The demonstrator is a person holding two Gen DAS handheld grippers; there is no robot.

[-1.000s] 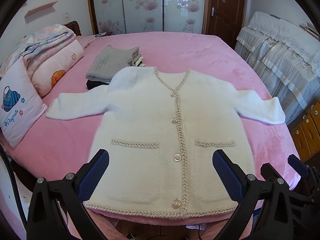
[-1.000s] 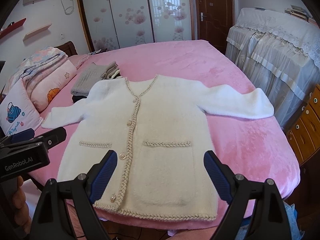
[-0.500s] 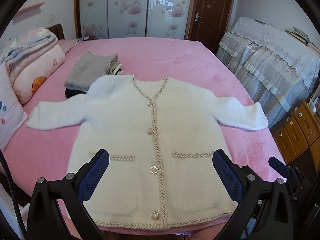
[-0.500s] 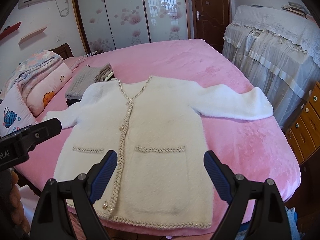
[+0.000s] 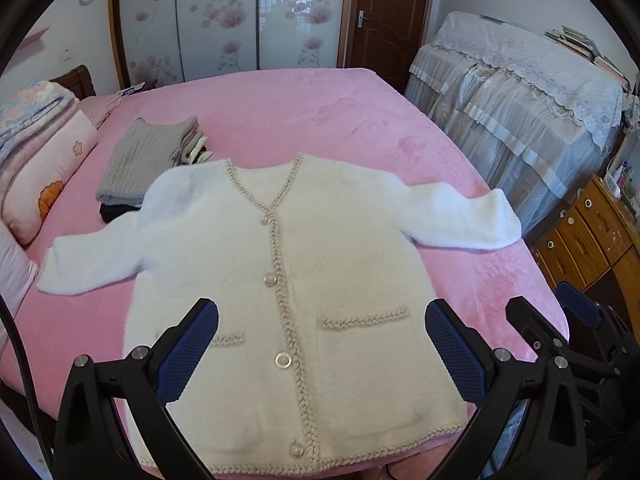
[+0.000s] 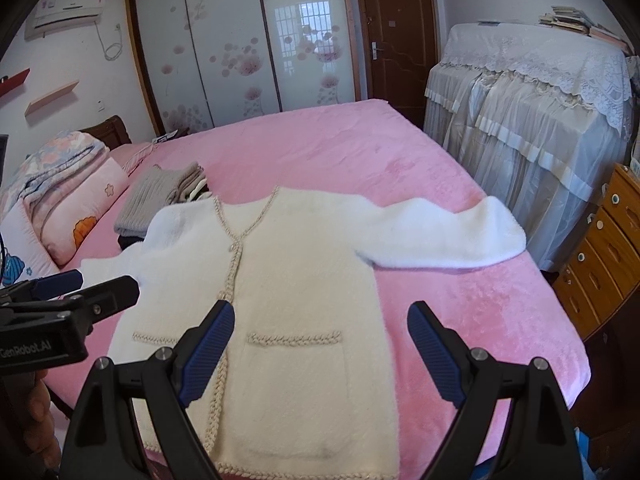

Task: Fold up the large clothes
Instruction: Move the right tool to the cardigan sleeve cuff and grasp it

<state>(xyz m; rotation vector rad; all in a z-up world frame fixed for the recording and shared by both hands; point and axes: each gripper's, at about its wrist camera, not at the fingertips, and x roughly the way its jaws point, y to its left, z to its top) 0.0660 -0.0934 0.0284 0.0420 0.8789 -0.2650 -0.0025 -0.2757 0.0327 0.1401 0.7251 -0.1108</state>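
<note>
Far to the left of the left tongs (image 5: 322, 322), pillows (image 5: 44, 172) are seen at the edge of the pink bed (image 5: 320, 120). Ahead and left of them, a pile of folded grey clothes (image 5: 148, 160) is placed just beside the shoulder of the white cardigan (image 5: 320, 280). The cardigan is spread flat and buttoned directly in front of both tongs, with its sleeves stretched out to the sides. The left tongs are held wide above its hem, gripping nothing. The right tongs (image 6: 320, 324) are also held wide and empty above the right pocket. To their right, a wooden drawer chest (image 6: 600, 256) is seen.
</note>
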